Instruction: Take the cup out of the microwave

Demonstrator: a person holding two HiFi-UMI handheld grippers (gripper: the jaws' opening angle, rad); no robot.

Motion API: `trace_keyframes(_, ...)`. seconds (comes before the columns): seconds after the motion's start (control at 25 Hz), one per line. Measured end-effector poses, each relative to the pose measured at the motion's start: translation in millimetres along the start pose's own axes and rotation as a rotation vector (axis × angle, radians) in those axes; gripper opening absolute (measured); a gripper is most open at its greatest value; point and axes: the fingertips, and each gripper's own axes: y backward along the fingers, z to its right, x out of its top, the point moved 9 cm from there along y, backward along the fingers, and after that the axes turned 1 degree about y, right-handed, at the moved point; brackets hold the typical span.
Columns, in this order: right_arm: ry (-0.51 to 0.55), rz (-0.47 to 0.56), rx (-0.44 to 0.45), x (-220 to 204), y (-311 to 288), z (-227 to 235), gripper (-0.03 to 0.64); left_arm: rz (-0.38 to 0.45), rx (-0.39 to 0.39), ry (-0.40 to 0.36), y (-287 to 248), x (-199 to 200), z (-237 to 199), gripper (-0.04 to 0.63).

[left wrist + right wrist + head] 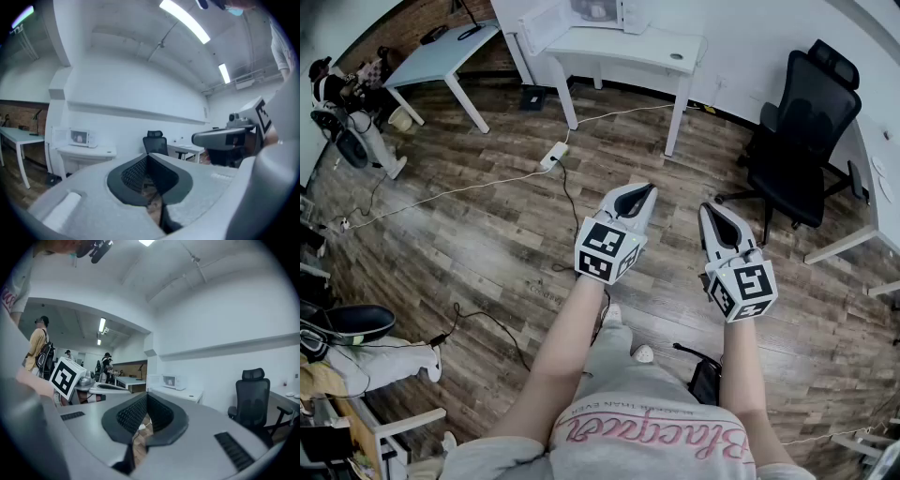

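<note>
- Small pale cup (78, 138): faintly seen inside the white box-shaped microwave oven (92, 138); too small to tell more. Not yet taken out.
- Microwave set on the far end of the white rectangular desk (628, 47) against the wall. White door panel (546, 23) appears swung open to the left, so the opening step is judged done.
- Left gripper (649, 187), grey with a marker cube: clenched, jaw tips meeting, nothing between them. Pointed level toward the desk, well apart from it.
- Right gripper (705, 208), same build: clenched and empty, level, just beside the left one.
- Brown wood-plank floor (487, 234) with trailing cables between the grippers and the desk; black mesh office chair (802, 131) off to the right.
- Progress, as a judgement: very early. Left to do: walk up to the desk, part one gripper's jaws, reach into the cavity, grasp the cup, draw it out.
</note>
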Motion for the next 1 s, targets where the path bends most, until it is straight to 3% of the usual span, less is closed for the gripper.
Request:
trace_keyframes(0.16, 0.009, 0.08, -0.042, 26, 46, -16, 0.011, 0.118, -0.045, -0.084, 26, 44, 60, 0.005)
trace_keyframes(0.32, 0.048, 0.108, -0.072, 39, 76, -21, 0.011, 0.147, -0.056, -0.143, 45, 57, 94, 0.005)
trace_keyframes(0.48, 0.013, 0.139, -0.057, 39, 93, -29, 0.011, 0.156, -0.054, -0.158, 59, 60, 113, 0.005)
trace_keyframes(0.72, -0.012, 0.143, -0.024, 35, 90, -52, 0.012, 0.169, -0.051, -0.136, 77, 62, 111, 0.005)
trace_keyframes(1.0, 0.039, 0.119, -0.015, 43, 64, -50, 0.012, 0.192, -0.065, -0.097, 64, 62, 87, 0.005)
